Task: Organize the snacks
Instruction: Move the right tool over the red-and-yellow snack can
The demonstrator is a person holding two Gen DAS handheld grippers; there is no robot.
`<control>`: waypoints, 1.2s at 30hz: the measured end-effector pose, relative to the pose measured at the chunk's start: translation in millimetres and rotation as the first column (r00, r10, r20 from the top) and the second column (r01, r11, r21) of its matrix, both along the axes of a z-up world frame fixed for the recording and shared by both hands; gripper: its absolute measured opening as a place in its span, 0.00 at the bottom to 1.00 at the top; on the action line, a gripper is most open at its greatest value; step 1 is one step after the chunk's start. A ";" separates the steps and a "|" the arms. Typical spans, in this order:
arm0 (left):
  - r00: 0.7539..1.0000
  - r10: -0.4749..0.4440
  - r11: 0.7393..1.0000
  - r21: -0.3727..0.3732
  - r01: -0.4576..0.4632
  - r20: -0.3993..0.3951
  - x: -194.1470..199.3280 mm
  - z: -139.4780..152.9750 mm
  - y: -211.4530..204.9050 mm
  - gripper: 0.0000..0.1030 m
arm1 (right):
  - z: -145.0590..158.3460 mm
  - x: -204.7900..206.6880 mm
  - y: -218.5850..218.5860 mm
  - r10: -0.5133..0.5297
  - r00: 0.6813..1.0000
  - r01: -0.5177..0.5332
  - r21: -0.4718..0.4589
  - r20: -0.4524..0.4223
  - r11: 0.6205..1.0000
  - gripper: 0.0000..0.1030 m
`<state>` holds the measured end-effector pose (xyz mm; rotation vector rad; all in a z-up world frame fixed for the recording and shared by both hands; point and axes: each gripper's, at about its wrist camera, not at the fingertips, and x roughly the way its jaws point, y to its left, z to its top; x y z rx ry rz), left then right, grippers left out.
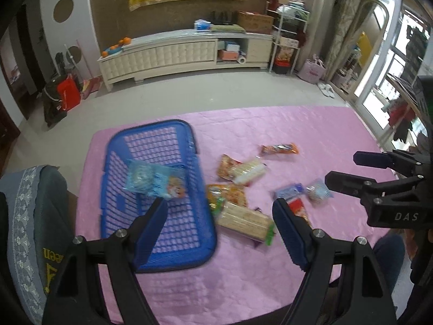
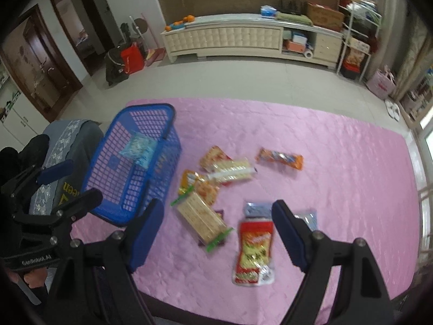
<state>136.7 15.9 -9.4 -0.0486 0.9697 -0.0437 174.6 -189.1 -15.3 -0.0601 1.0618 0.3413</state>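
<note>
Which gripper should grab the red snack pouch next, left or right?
Right. The right gripper hangs open almost over the red snack pouch, which lies between its fingers in the right wrist view. The left gripper is open nearer the blue basket, better for crackers.

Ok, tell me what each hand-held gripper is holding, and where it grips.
Nothing. The left hand-held gripper and the right hand-held gripper are both open and empty above the snacks.

A table under a quilted pink cloth [image 2: 324,146] carries everything — a blue lattice basket [image 2: 108,189] at nine o'clock, cracker sleeves [image 2: 201,220] and orange packets [image 2: 280,158] near the centre, a red pouch [image 2: 254,252] and small blue packets [image 2: 257,208] toward five o'clock.
</note>
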 end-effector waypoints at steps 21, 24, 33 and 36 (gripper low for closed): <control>0.987 -0.061 0.996 -0.079 0.050 -0.150 -11.7 -107.0 -105.8 0.76 | -104.3 -31.8 -113.2 -0.057 0.985 0.055 -0.016 -0.162 0.998 0.83; 0.983 -0.034 0.996 -0.086 0.018 -0.182 -14.4 -126.1 -101.7 0.76 | -126.0 -32.8 -109.2 -0.021 0.981 0.015 -0.031 -0.193 0.999 0.83; 0.971 0.031 0.991 -0.120 -0.060 -0.235 -27.2 -159.6 -79.1 0.76 | -179.4 -15.6 -99.9 -0.025 0.964 0.032 0.019 -0.263 0.999 0.83; 0.972 0.054 0.994 -0.079 -0.074 -0.229 -27.4 -164.8 -76.1 0.76 | -187.7 -8.6 -92.9 -0.024 0.965 0.031 0.023 -0.260 0.999 0.83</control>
